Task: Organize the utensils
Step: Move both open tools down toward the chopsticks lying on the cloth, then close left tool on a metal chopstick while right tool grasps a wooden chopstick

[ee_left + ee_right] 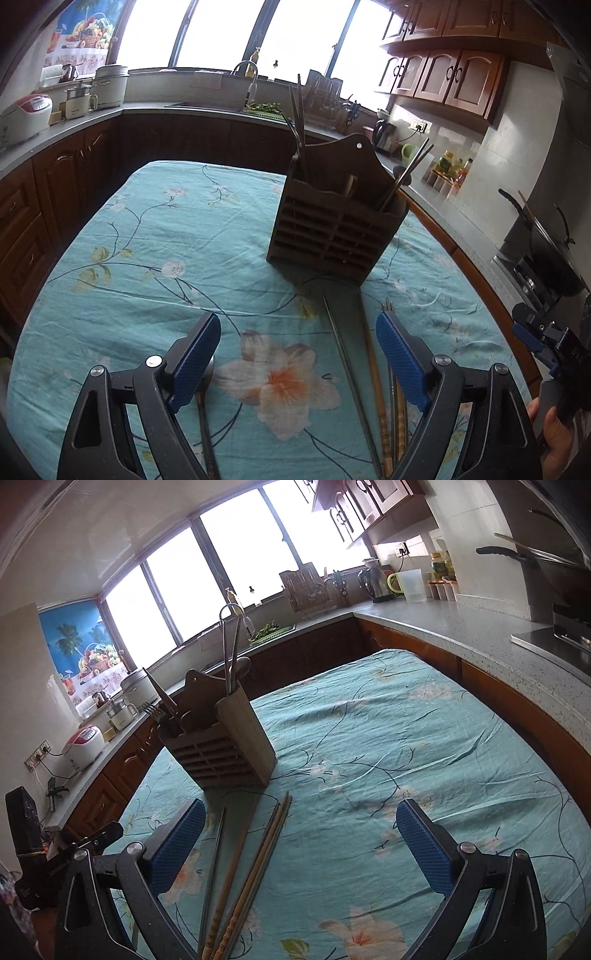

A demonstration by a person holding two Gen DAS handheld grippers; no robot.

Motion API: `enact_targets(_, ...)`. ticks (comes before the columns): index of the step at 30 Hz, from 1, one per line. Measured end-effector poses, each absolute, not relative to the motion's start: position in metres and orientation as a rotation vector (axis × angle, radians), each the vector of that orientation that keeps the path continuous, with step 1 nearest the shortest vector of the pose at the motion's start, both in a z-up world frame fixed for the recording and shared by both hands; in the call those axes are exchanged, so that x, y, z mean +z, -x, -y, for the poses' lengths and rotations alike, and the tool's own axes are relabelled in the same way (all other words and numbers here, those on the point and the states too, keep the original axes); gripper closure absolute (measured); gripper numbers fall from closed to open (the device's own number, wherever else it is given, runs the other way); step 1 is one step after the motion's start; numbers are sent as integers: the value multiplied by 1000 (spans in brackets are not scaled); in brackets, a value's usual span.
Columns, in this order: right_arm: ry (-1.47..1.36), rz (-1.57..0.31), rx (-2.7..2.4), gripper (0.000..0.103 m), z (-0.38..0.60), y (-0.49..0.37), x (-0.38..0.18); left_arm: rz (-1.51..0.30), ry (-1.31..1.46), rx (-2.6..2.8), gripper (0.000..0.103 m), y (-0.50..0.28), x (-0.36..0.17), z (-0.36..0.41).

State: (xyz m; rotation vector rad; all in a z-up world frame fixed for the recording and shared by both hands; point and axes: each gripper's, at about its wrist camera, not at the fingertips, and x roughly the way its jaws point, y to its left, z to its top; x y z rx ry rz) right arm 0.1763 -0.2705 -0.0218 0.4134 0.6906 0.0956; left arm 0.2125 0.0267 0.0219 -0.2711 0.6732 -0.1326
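Hovering low over the worktop point(129, 229), the left tool point(297, 358) was spread wide, its blue pads point(194, 363) gripping nothing, the floral cloth showing between them. Under its left finger lay a dark utensil handle point(207, 435), running down toward the bottom edge of the view. Moving right, a metal chopstick point(347, 365) and a wooden chopstick point(375, 380) lay side by side on the cloth, pointing toward the wooden caddy point(334, 225). That caddy stood upright just beyond their tips, right of centre, with chopsticks point(406, 173) and other utensils sticking up out of its compartments. Further right, at the frame edge, part of the other tool showed, held in a hand point(554, 432).

Over on the right wrist view, the caddy point(221, 746) sat to the left with a fork point(153, 710) and long handles poking out. The loose chopsticks point(255, 856) lay fanned on the cloth just inside the left finger. The right tool point(301, 843) was spread wide too, with nothing between its pads point(424, 853), hanging above the bare patterned cloth.
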Motion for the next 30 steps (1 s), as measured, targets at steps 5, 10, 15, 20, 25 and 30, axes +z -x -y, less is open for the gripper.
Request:
enact_targets(5, -385, -724, 99, 11, 264, -185, -30, -730, 244, -133, 25, -228, 21, -15)
enact_targets(10, -392, -827, 138, 47, 256, -210, -49, -793, 227, -150, 36, -250, 13, -3)
enact_targets(15, -372, -918, 167, 70, 238, -236, -73, -837, 207, -165, 42, -276, 3, 9)
enact_targets(20, -346, -971, 171, 80, 223, -258, -92, -891, 183, -178, 55, -301, -15, 22)
enact_targets(25, -296, -1013, 156, 86, 212, -274, -102, -925, 159, -174, 60, -322, -31, 29)
enact_targets(30, -231, -1042, 154, 91, 203, -276, -107, -976, 140, -197, 69, -337, -46, 36)
